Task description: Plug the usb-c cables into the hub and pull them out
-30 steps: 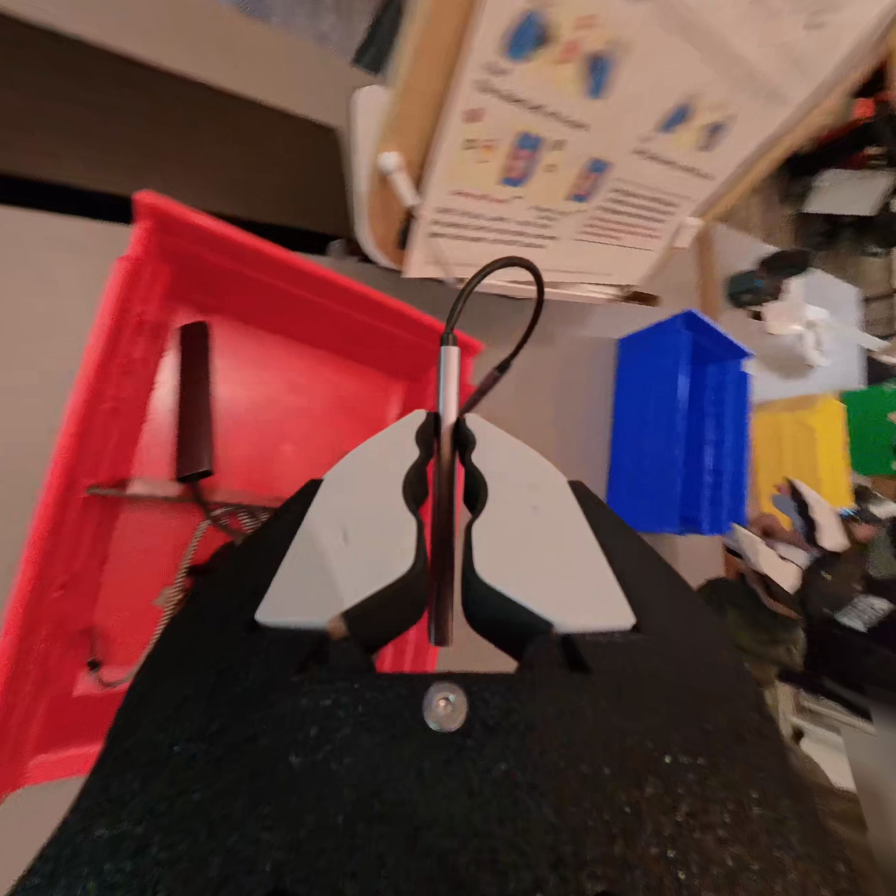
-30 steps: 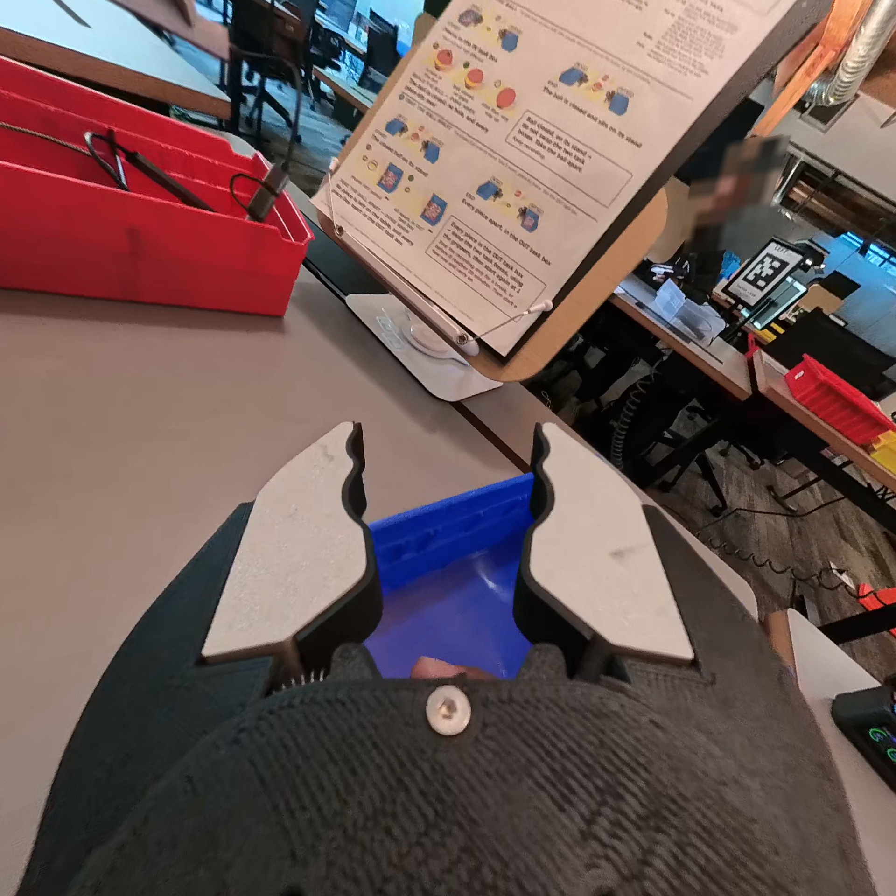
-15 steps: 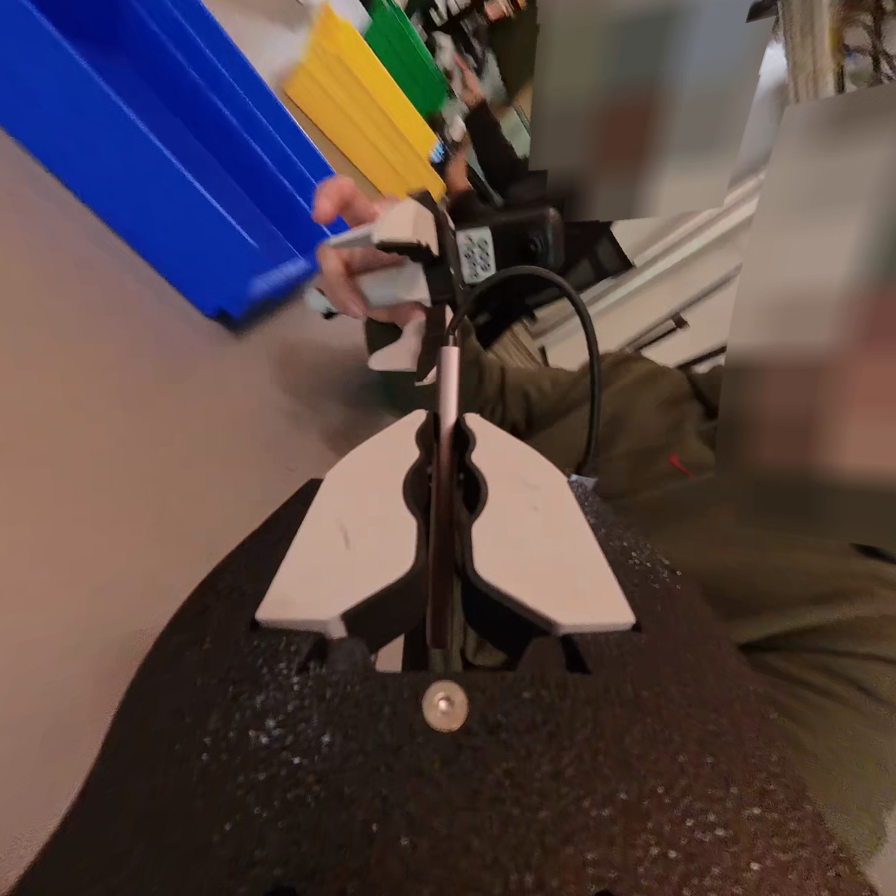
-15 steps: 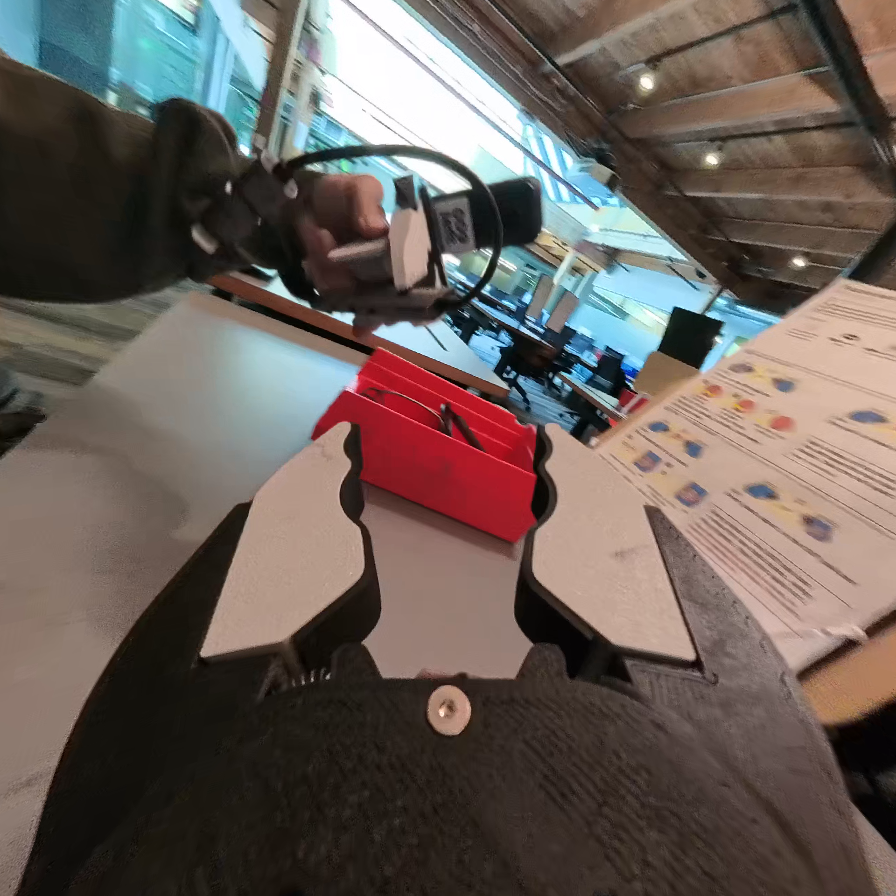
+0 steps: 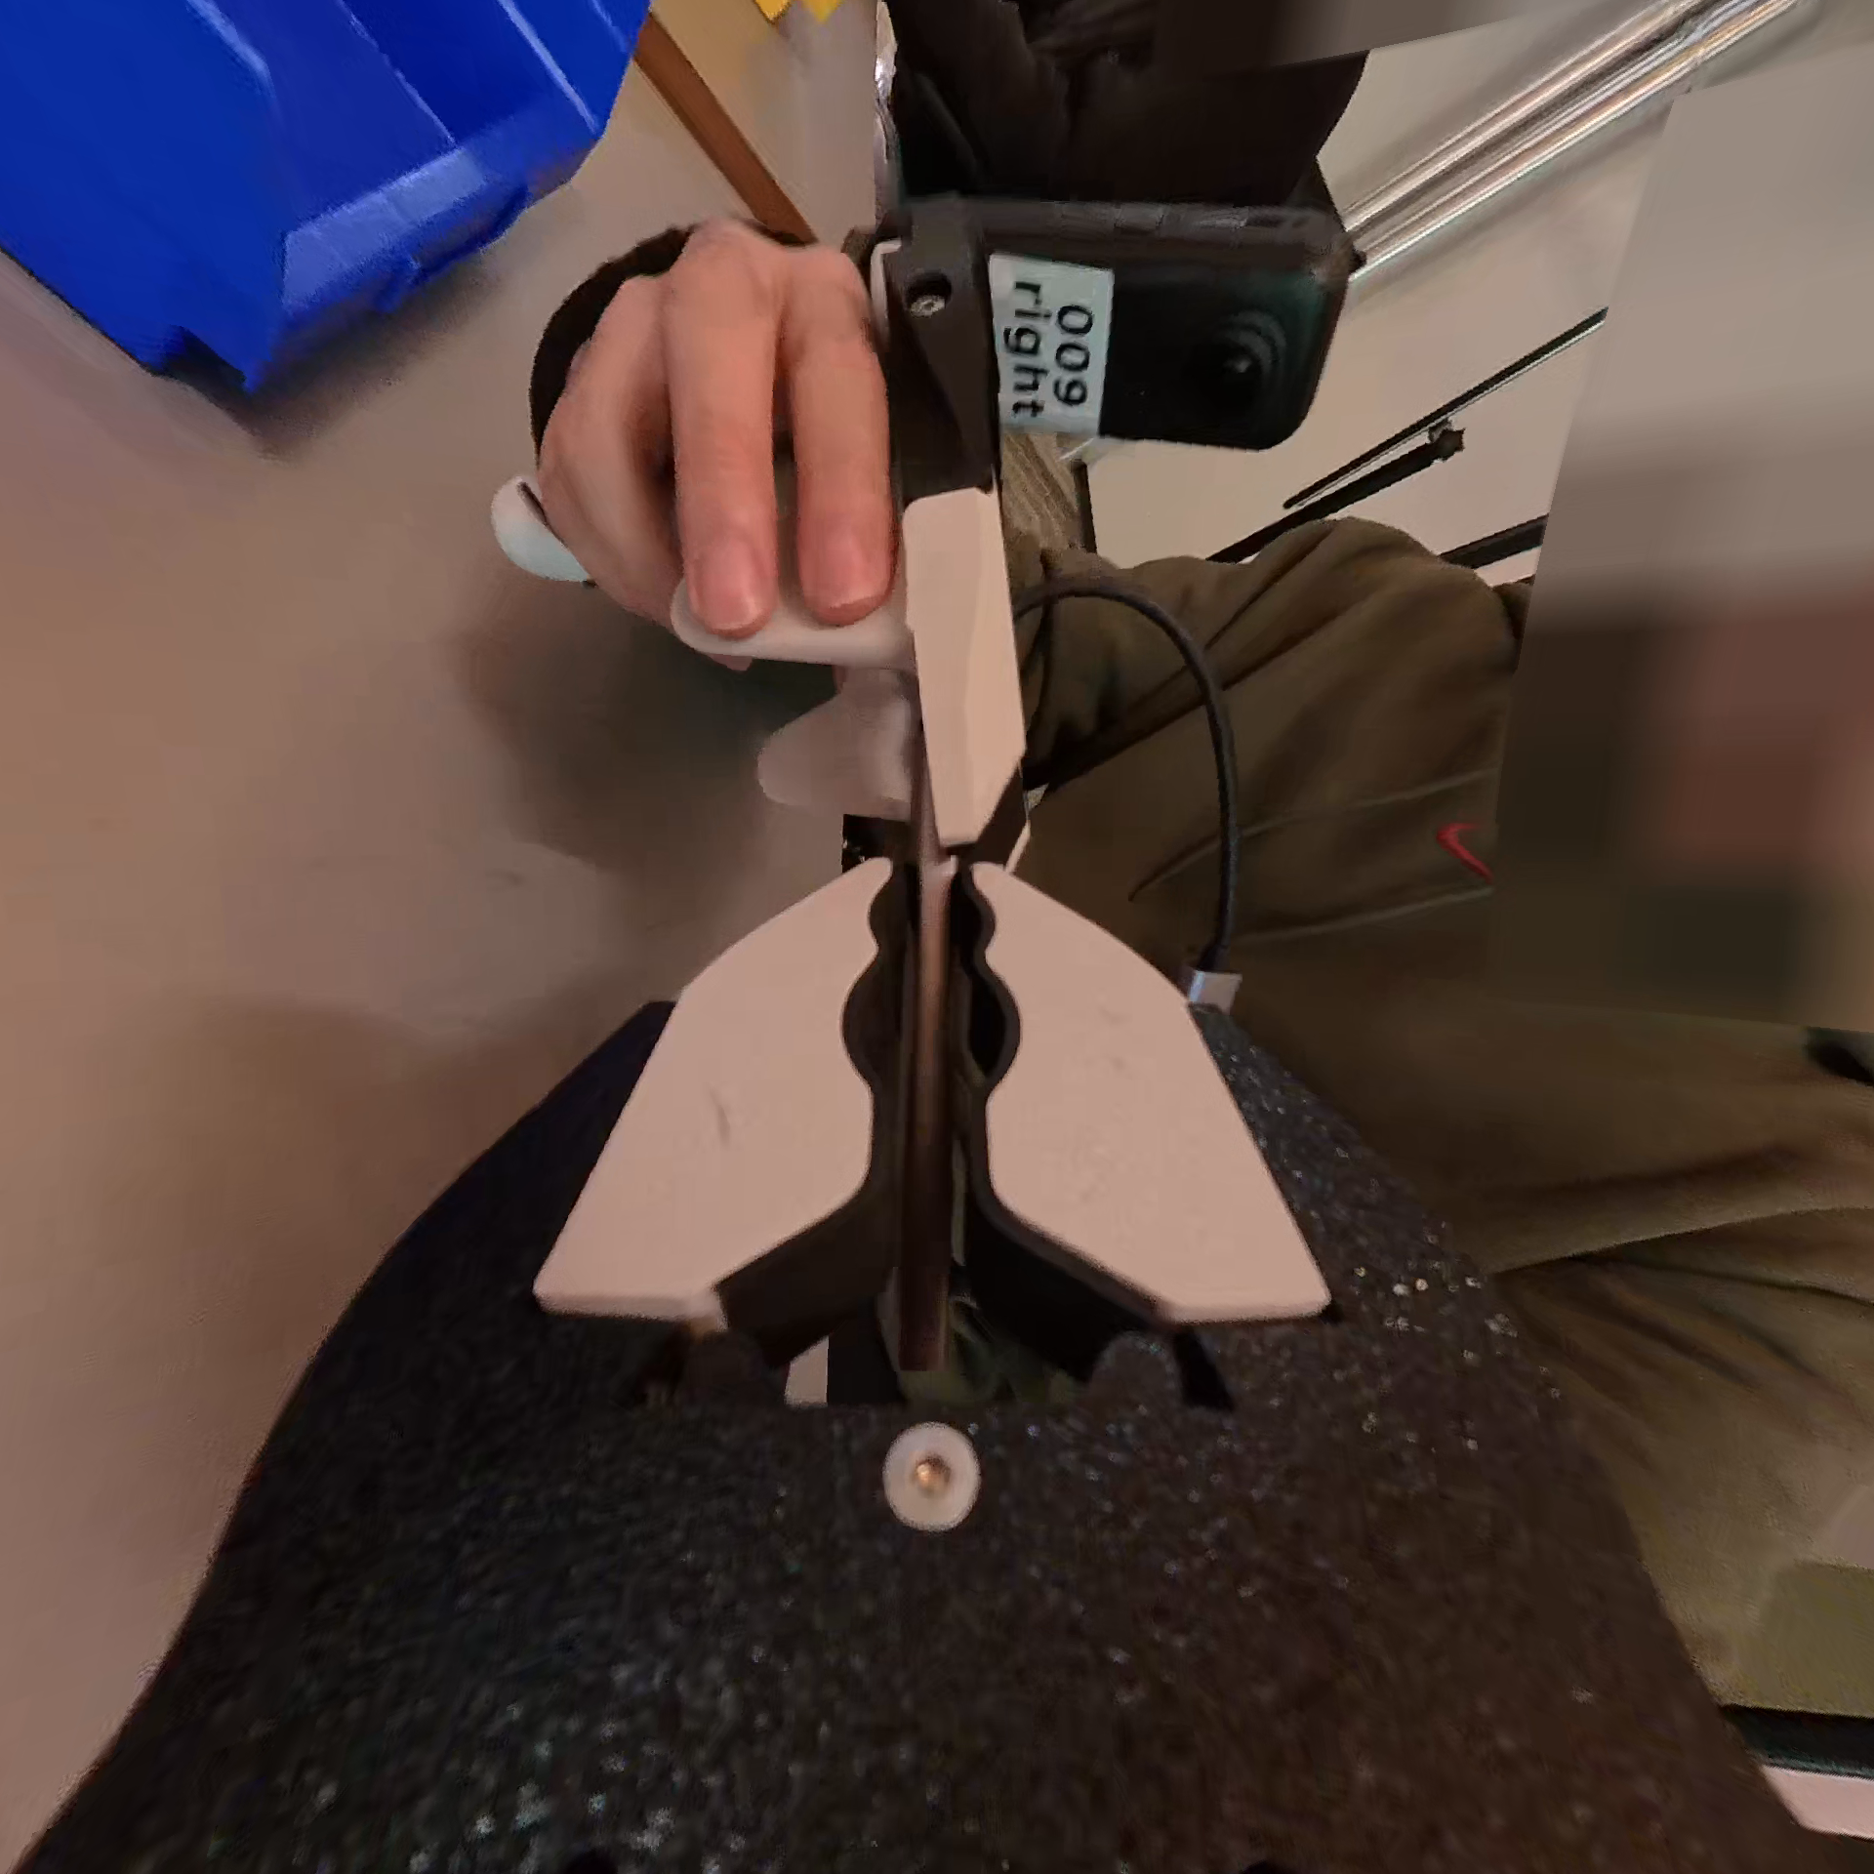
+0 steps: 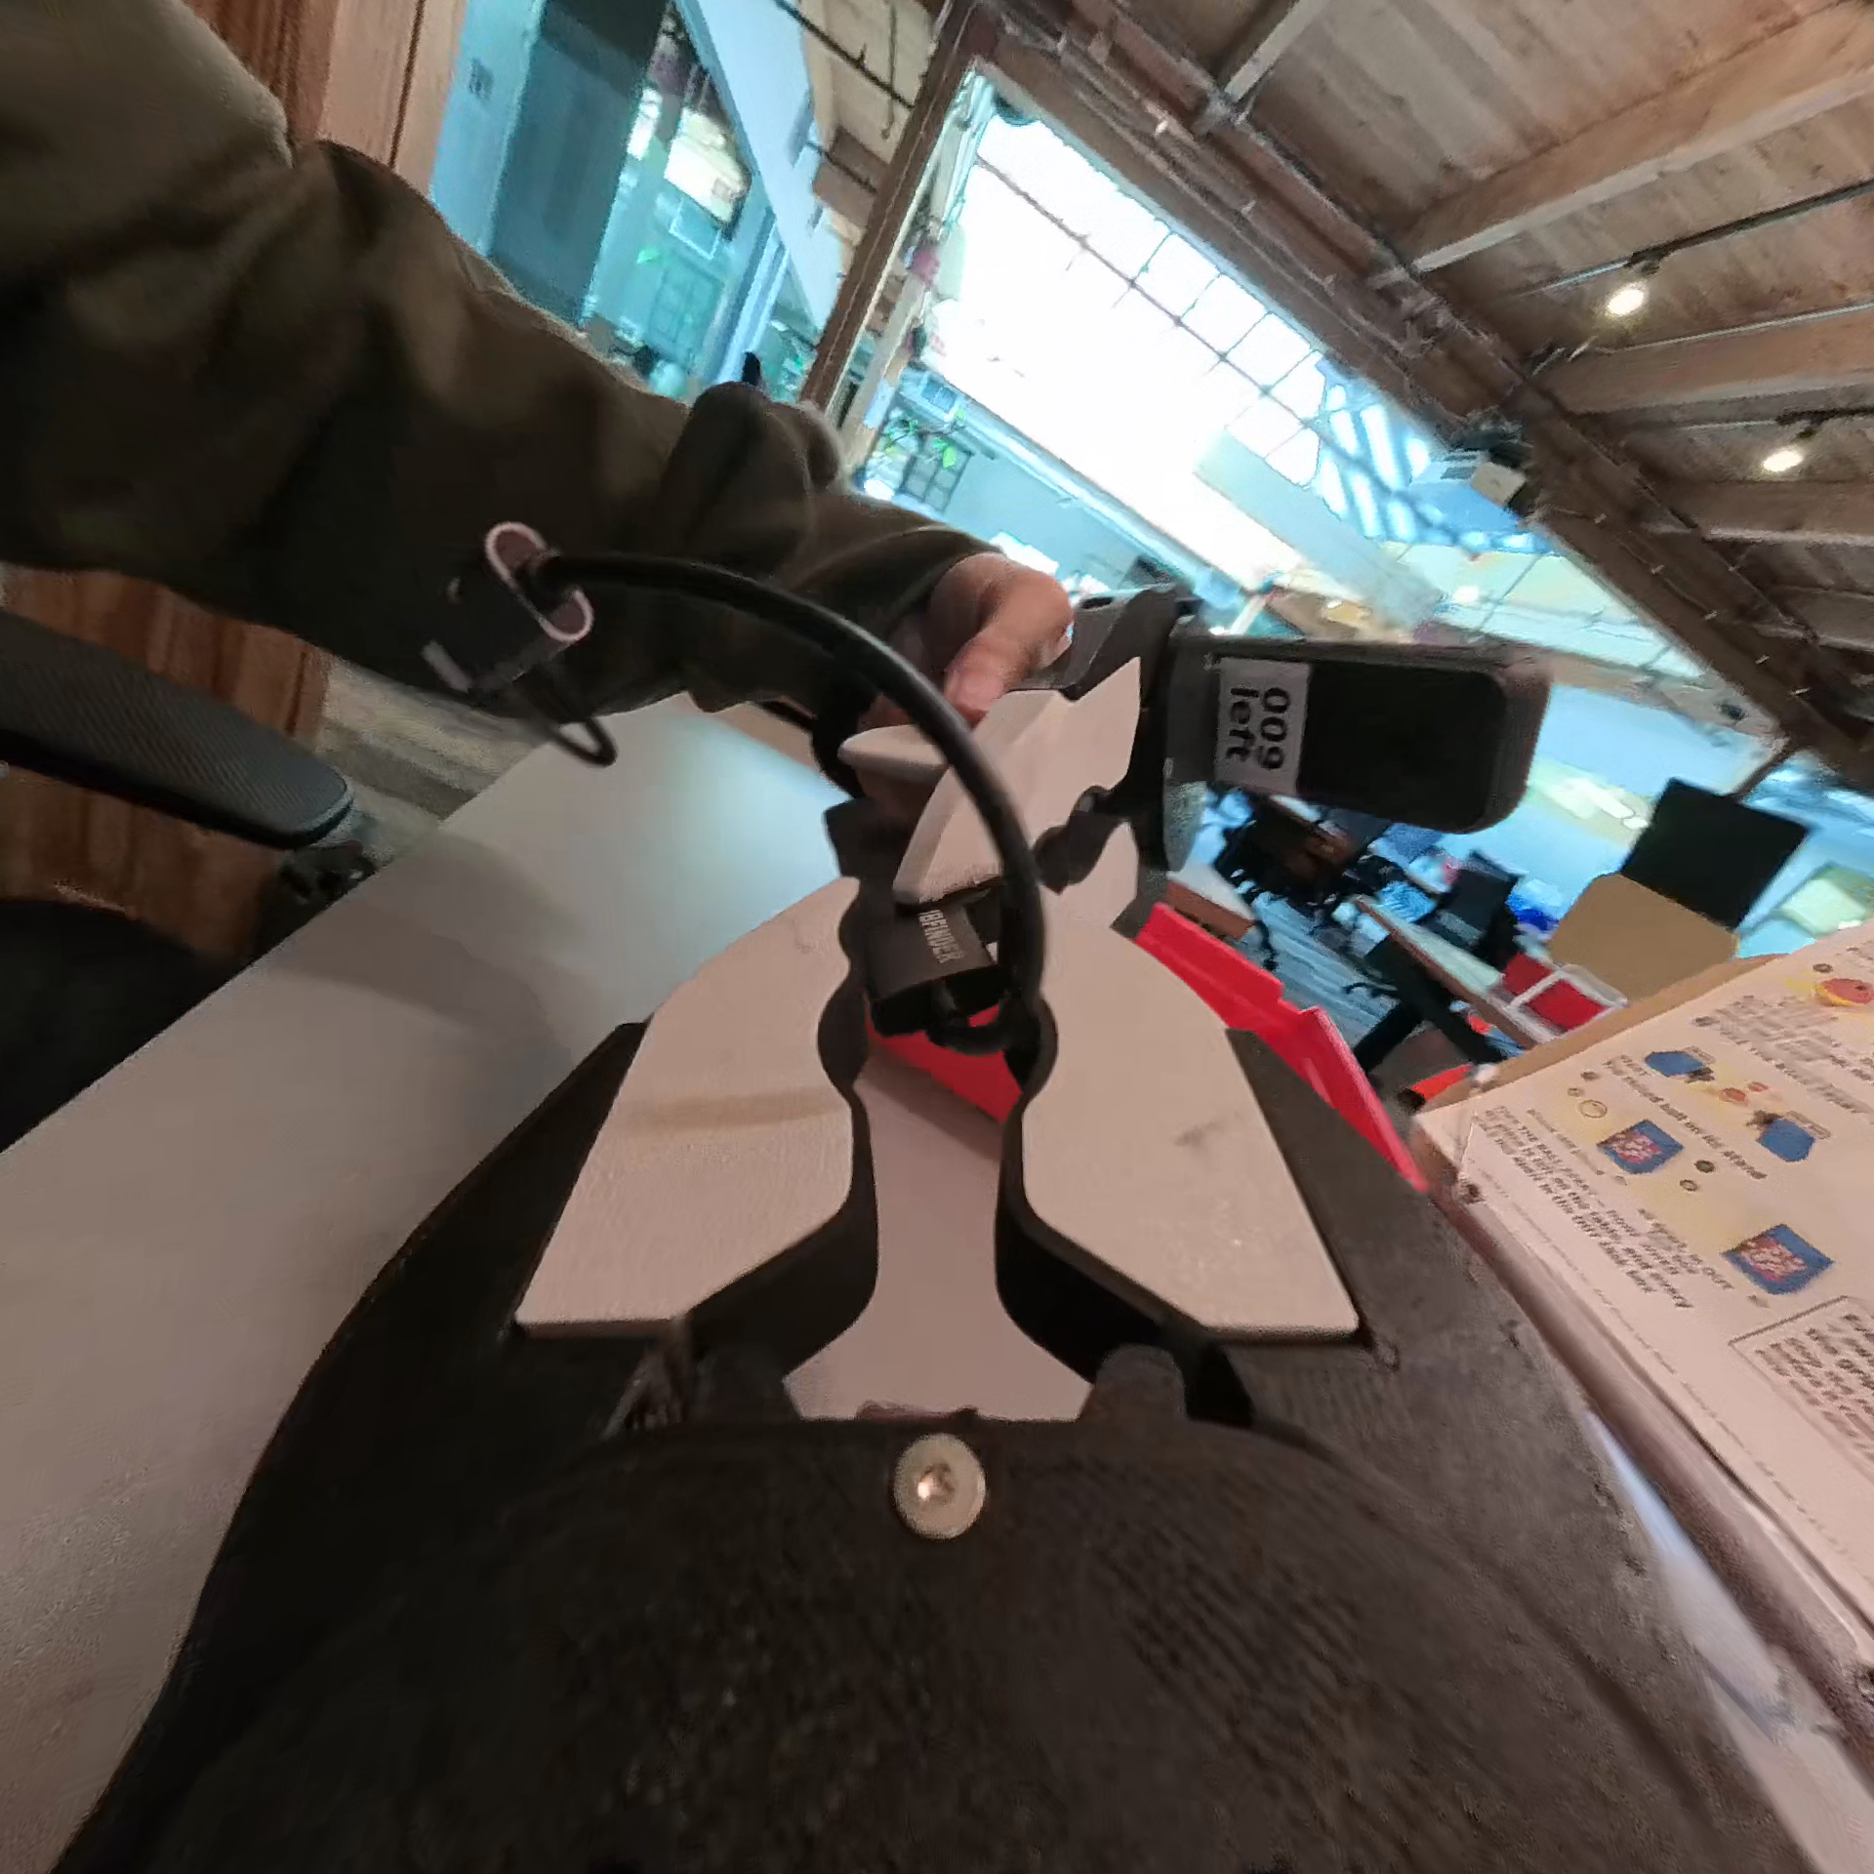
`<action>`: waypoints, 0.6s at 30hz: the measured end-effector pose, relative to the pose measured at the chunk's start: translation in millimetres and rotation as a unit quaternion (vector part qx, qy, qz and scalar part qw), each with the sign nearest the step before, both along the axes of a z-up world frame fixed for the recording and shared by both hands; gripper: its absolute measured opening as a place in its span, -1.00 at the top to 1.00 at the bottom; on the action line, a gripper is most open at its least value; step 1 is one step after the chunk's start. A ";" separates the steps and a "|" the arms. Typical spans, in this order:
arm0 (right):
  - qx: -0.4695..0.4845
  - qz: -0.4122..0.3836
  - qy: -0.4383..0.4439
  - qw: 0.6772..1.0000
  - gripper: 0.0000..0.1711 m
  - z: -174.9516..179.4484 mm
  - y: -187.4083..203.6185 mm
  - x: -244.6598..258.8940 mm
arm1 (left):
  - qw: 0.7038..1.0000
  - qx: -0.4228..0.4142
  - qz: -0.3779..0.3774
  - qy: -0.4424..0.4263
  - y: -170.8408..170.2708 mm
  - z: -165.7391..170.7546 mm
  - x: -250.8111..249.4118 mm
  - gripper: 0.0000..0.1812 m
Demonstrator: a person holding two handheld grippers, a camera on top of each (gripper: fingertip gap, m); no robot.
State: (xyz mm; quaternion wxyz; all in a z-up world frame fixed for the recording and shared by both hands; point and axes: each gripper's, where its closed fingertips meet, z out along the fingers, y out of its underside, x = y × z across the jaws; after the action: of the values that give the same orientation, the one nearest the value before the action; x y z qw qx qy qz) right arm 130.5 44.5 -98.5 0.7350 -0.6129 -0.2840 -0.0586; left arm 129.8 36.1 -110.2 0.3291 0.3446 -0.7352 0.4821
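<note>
My left gripper [image 5: 928, 882] is shut on the hub [image 5: 928, 1115], a thin dark slab seen edge-on between its fingers, held above the table. The hub's short black cable [image 5: 1222, 771] loops off to the right and ends in a silver plug [image 5: 1212, 984]. My right gripper [image 6: 938, 933] faces the left one, turned a quarter turn to it. Its fingers have closed in on the hub's cable end [image 6: 923, 963]. In the right wrist view the cable [image 6: 913, 690] arcs up to the plug [image 6: 537, 598] by the person's sleeve. The left gripper's fingers [image 6: 953, 801] show just behind the hub.
A blue bin [image 5: 254, 152] stands on the grey table [image 5: 254, 913] at upper left of the left wrist view. A red bin [image 6: 1268, 1024] lies beyond the grippers, an instruction sheet on a board [image 6: 1673, 1166] to the right, a chair [image 6: 152, 750] at left. Left and right tips are no more than a few centimetres apart.
Both grippers swung away from the bins to face each other and came together. The right gripper's jaws narrowed from wide open onto the hub's end. The left kept its hold on the hub.
</note>
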 end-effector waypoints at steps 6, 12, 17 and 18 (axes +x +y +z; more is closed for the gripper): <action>-0.026 0.023 0.007 0.999 0.73 -11.4 -0.2 -3.1 | 1.000 0.007 -0.010 0.025 0.1 -8.8 -1.7 0.90; -0.038 0.012 -0.003 0.999 0.70 -17.7 2.7 -1.4 | 0.999 0.002 -0.006 0.031 2.7 -7.7 -2.2 0.91; -0.047 -0.018 0.014 0.999 0.71 -16.2 8.8 6.5 | 0.999 -0.015 0.033 0.021 8.0 -4.5 6.6 0.91; -0.046 -0.028 0.029 0.998 0.71 -14.8 10.3 10.6 | 0.999 -0.020 0.047 0.006 9.7 -2.4 11.0 0.90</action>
State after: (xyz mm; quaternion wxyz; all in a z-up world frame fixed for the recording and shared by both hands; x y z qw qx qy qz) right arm 141.1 54.8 -113.3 0.7119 -0.6556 -0.2474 -0.0478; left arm 140.8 45.8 -112.6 0.3174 0.3752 -0.7061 0.5098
